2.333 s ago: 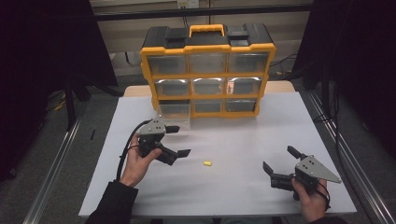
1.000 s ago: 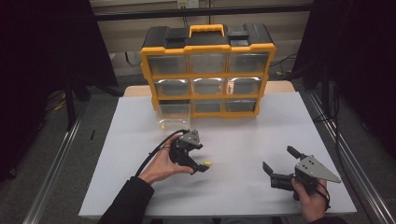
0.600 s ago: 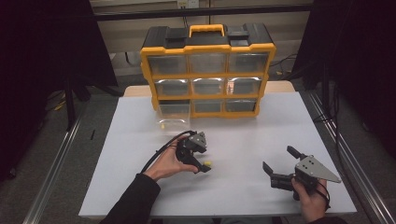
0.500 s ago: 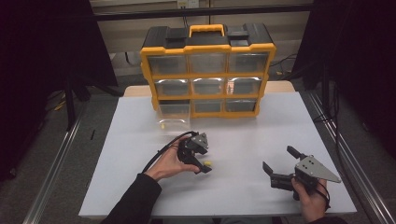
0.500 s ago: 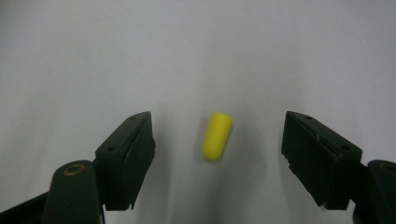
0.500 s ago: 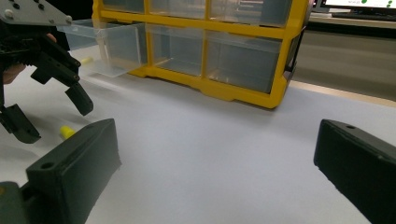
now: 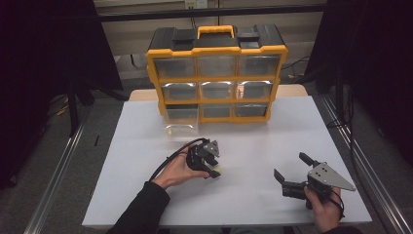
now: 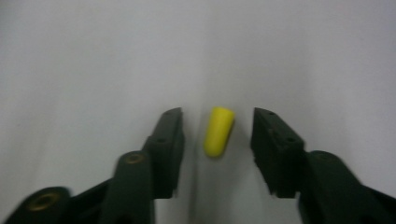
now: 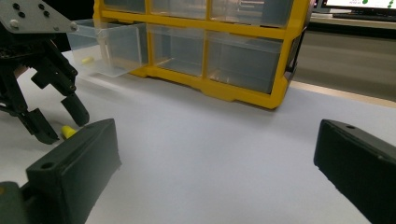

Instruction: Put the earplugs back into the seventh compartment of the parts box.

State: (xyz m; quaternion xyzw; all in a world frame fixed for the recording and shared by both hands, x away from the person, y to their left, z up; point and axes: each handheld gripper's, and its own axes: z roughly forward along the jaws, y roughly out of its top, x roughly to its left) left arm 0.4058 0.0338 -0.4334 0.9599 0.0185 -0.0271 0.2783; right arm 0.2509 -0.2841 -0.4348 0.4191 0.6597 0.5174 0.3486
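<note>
L gripper (image 8: 217,135) jaws closing round yellow plug (image 8: 218,130) w/ gaps both sides, not gripping yet; plug tilts to 1 o'clock, risk: squirts free.

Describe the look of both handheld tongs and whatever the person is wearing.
Left tongs: black body, two black blocky jaws with small screw holes, grey three-cornered plate on top, black cable looping back. Right tongs: same black build and grey plate. Dark long sleeve on the left arm.

No text or label can be read.
</note>
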